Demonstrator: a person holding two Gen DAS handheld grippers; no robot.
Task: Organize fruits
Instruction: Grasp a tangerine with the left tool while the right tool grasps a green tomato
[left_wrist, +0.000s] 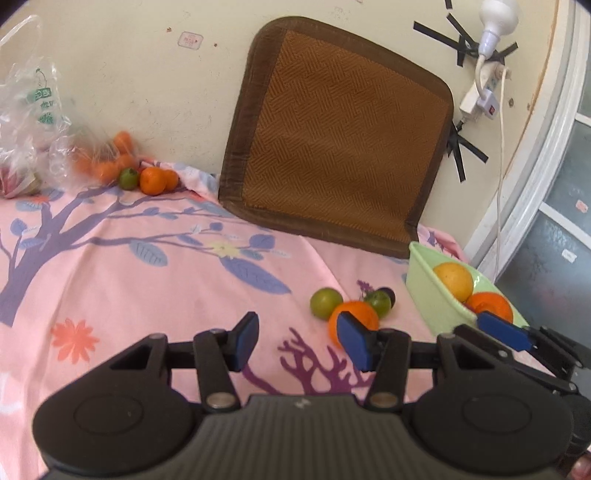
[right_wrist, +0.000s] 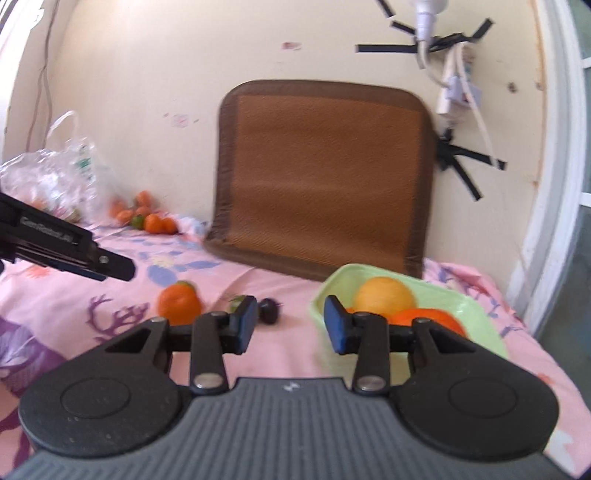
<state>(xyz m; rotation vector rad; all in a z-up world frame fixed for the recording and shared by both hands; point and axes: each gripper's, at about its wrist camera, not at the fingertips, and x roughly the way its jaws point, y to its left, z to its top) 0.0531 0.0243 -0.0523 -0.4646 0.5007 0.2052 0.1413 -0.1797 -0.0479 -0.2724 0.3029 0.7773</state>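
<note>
The surface is a bed or table under a pink floral sheet (left_wrist: 110, 280); which one cannot be told. A brown woven mat (left_wrist: 332, 136) leans against the cream wall (left_wrist: 147, 74) at the back, its lower edge resting on the sheet.

A clear plastic bag (left_wrist: 29, 122) sits at the far left corner against the wall. Beside it lies a cluster of small oranges (left_wrist: 155, 181) with one green fruit (left_wrist: 128, 178) among them.

A light green tray (right_wrist: 476, 314) stands on the sheet at the right, near the mat's lower corner. It holds a yellow-orange fruit (right_wrist: 384, 295) toward the back and an orange fruit (right_wrist: 428, 319) toward the front, the two touching.

On the sheet left of the tray lies a loose group: one orange (left_wrist: 354, 314), two green fruits (left_wrist: 325, 302) flanking it, and a small dark fruit (right_wrist: 269, 310) just beside them. None of these is in the tray.

The left tool (left_wrist: 301, 341) hovers above the sheet with its jaws spread wide and nothing between them; its right pad partly covers the loose orange in the left wrist view. The right tool (right_wrist: 290, 325) is likewise spread wide and holds nothing, positioned at the near left rim of the tray. The right wrist view is motion-blurred.

A white power strip (left_wrist: 480, 92) and a lamp bulb (left_wrist: 496, 18) are fixed to the wall with black tape.
</note>
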